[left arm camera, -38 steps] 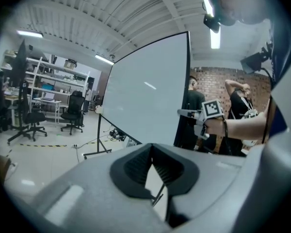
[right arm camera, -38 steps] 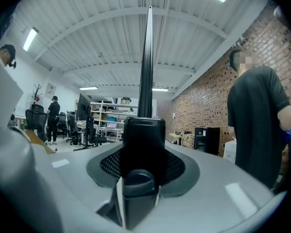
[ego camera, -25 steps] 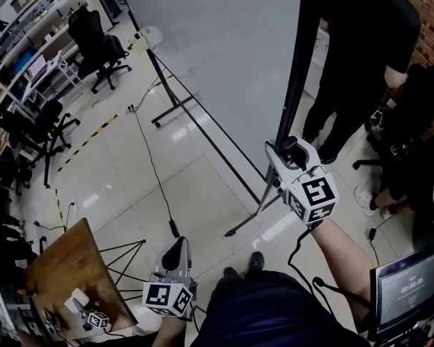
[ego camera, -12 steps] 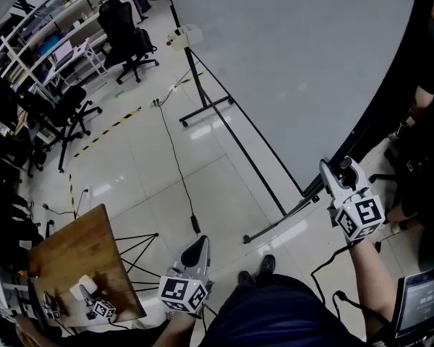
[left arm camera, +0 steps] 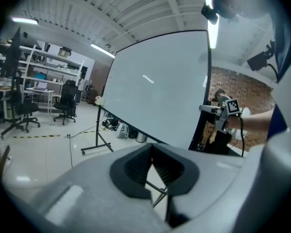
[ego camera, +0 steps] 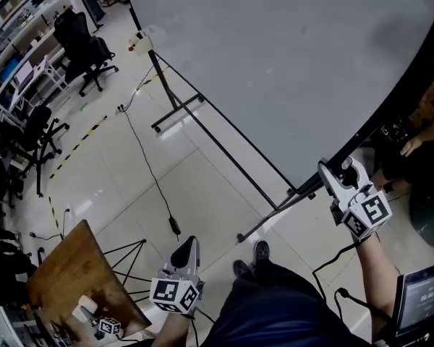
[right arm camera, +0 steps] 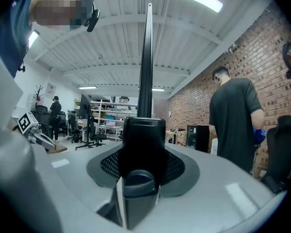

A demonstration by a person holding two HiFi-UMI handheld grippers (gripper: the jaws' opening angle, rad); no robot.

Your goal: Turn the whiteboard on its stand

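Observation:
The big whiteboard (ego camera: 275, 63) fills the upper head view on its black wheeled stand (ego camera: 224, 147). My right gripper (ego camera: 340, 170) is shut on the board's black frame edge (ego camera: 390, 114), low on its right side. In the right gripper view that edge (right arm camera: 146, 57) rises straight up from between the jaws of the right gripper (right arm camera: 144, 130). My left gripper (ego camera: 186, 250) hangs low by my legs, shut and empty, away from the board. The left gripper (left arm camera: 153, 147) view shows its pads touching, the whiteboard (left arm camera: 155, 86) beyond them and the right gripper (left arm camera: 223, 108) at its edge.
A wooden table (ego camera: 72, 266) stands at the lower left. Office chairs (ego camera: 87, 42) and shelves line the far left. A cable (ego camera: 148, 172) runs across the floor. A person in a dark shirt (right arm camera: 235, 120) stands close behind the board's right edge. A screen (ego camera: 423, 295) sits lower right.
The board's right edge has swung to the right with my right gripper on it, so the board's face now spans most of the view. The left gripper has stayed low.

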